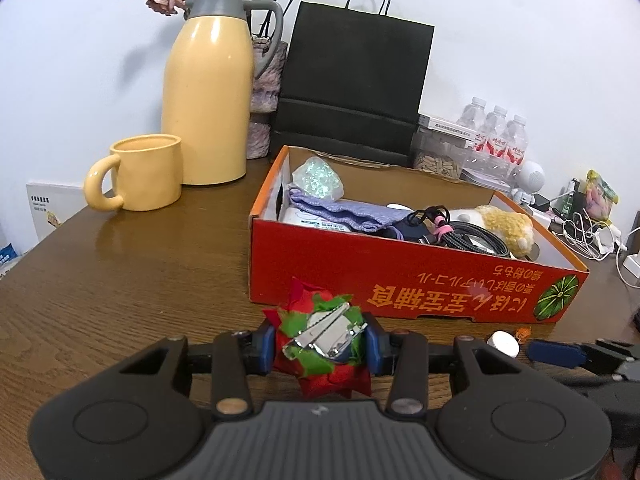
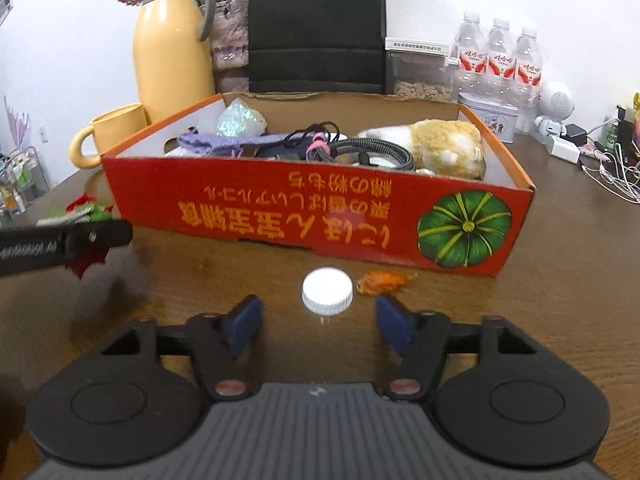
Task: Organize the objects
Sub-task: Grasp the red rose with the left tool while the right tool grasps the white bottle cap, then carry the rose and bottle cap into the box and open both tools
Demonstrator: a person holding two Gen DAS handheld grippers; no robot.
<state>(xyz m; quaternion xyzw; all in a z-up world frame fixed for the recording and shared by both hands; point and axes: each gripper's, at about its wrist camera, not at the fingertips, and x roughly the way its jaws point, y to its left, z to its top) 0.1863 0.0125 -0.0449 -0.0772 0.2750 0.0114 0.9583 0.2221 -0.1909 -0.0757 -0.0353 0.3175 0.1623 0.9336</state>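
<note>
My left gripper [image 1: 320,346] is shut on a red and green fabric hair clip [image 1: 320,340] with a metal clasp, held just above the table in front of the red cardboard box [image 1: 400,276]. The clip also shows at the left of the right wrist view [image 2: 86,210]. The box [image 2: 280,208] holds a plush toy [image 2: 444,142], cables [image 2: 360,152], a purple pouch [image 2: 224,140] and a glittery item [image 2: 240,120]. My right gripper [image 2: 318,324] is open, just behind a white bottle cap [image 2: 327,290] on the table. An orange wrapped candy [image 2: 382,280] lies beside the cap.
A yellow jug [image 1: 208,92] and yellow mug [image 1: 140,172] stand left of the box. A black paper bag [image 1: 352,76], water bottles [image 2: 496,56], a seed jar [image 2: 420,80], a white speaker [image 2: 554,106] and chargers with cords [image 2: 600,160] crowd the back and right.
</note>
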